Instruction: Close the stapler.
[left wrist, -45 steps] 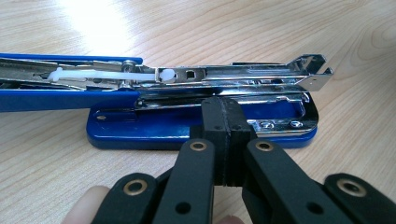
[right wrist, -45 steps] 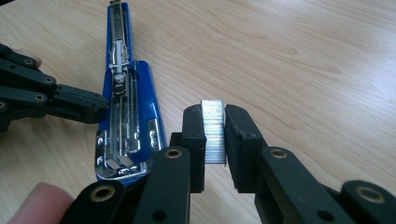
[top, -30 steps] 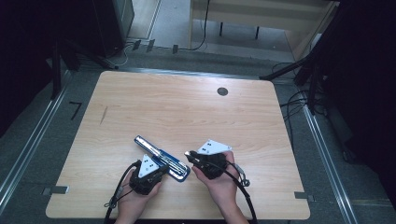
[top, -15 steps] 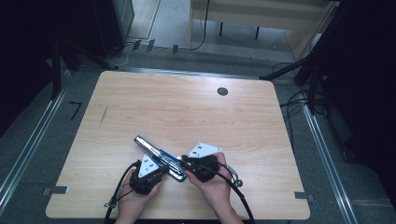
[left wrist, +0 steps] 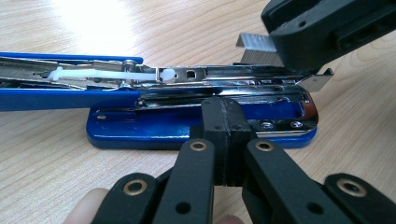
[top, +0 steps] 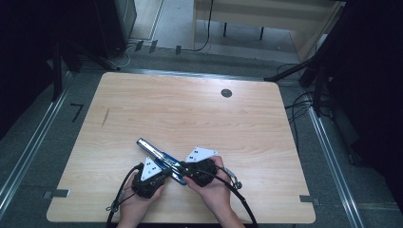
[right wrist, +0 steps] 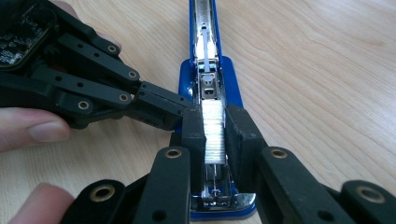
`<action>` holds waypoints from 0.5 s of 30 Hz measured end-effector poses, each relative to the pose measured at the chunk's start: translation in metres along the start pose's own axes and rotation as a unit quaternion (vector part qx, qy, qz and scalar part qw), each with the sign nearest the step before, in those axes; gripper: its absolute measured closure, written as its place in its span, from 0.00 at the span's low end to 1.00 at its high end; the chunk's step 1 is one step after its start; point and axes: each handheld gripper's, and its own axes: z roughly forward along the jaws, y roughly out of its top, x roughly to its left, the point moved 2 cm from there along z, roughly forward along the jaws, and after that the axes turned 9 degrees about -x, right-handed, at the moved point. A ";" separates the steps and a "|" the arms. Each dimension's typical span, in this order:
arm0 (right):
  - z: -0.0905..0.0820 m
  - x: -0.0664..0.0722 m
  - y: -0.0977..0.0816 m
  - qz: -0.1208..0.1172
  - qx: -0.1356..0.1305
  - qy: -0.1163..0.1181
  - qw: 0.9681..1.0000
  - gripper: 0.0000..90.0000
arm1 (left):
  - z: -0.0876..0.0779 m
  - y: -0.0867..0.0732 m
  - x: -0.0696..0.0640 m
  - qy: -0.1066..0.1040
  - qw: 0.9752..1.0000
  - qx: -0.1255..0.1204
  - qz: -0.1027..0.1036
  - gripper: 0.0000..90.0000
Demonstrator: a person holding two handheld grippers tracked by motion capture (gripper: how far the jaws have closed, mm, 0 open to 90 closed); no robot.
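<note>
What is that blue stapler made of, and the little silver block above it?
The open blue stapler looks like glossy painted metal or plastic outside, with a shiny, reflecting steel channel inside. The silver block of staples looks like thin metal wires stuck together: fine ridges, dull shine.

The tabletop (top: 190,118) was a light wood-grain panel with rounded corners and a round dark grommet (top: 226,93) near its far edge. It stood on a grey floor (top: 28,142). Metal rails (top: 332,156) ran along the floor at both sides of the tabletop. Black cables (top: 299,107) lay on the floor to the right and beyond the far edge. A pale wooden furniture unit (top: 266,14) stood at the back. The left and right margins of the room were dark. Bright overhead light reflected off the wood.
</note>
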 end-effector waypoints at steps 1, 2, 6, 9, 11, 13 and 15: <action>0.001 0.000 0.000 -0.002 0.001 0.001 1.000 0.89 | 0.000 0.000 0.000 0.000 1.000 0.000 0.000 1.00; 0.002 0.000 -0.001 -0.001 0.003 0.000 1.000 0.89 | 0.000 0.000 0.000 0.000 1.000 0.000 0.000 1.00; 0.004 -0.001 -0.002 -0.005 0.011 0.001 1.000 0.89 | 0.000 0.000 0.000 0.000 1.000 0.000 0.001 1.00; 0.006 -0.002 -0.003 -0.008 0.012 0.004 1.000 0.89 | 0.000 0.000 0.000 0.000 1.000 0.000 0.000 1.00; 0.007 -0.002 -0.003 -0.008 0.014 0.004 1.000 0.89 | 0.000 0.000 0.000 0.000 1.000 0.000 0.000 1.00; 0.007 -0.003 -0.003 -0.007 0.017 0.005 1.000 0.89 | 0.000 0.000 0.000 0.000 1.000 0.000 0.001 1.00; 0.008 -0.003 -0.004 -0.008 0.019 0.008 1.000 0.89 | 0.000 0.000 0.000 0.000 1.000 0.000 0.001 1.00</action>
